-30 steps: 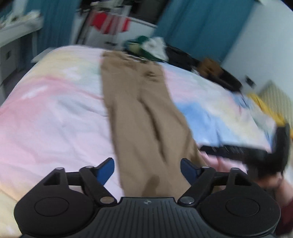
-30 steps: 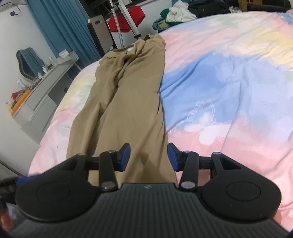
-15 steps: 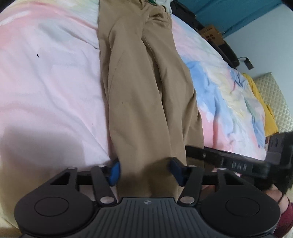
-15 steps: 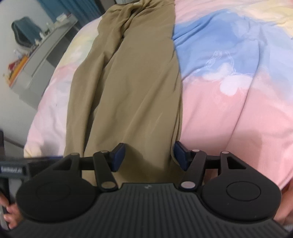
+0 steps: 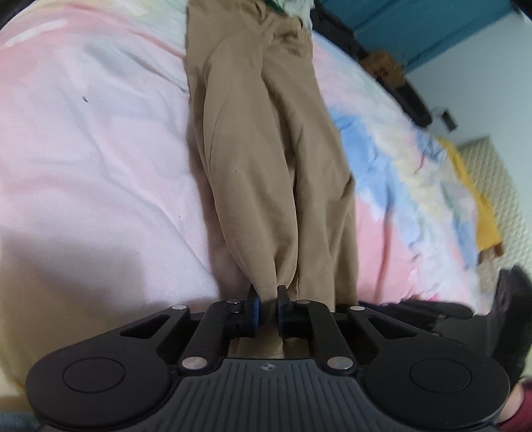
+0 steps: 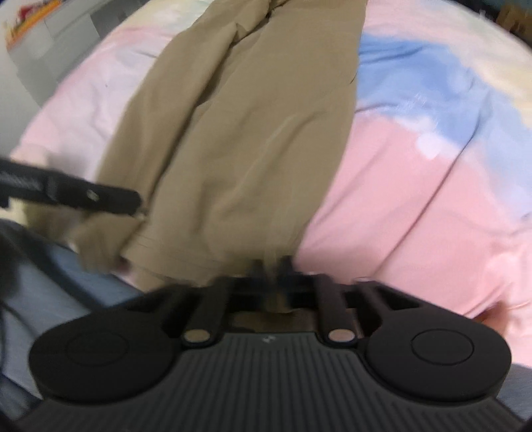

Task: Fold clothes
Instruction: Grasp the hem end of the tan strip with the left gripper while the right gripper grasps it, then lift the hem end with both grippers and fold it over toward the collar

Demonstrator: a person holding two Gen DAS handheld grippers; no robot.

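Tan trousers (image 5: 266, 159) are lying on the bed (image 5: 93, 159); each hand-held gripper, left (image 5: 267, 307) and right (image 6: 272, 266), is pinching a hem corner, probably for lifting and folding.

Pastel tie-dye bedsheet (image 5: 99, 159), teal curtain (image 5: 415, 30), yellow cloth (image 5: 478, 206), quilted headboard (image 5: 505, 186)

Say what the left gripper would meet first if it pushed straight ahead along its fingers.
The khaki trousers: the left gripper is shut on their hem, so it would push into that bunched leg fabric, the bedsheet beneath.
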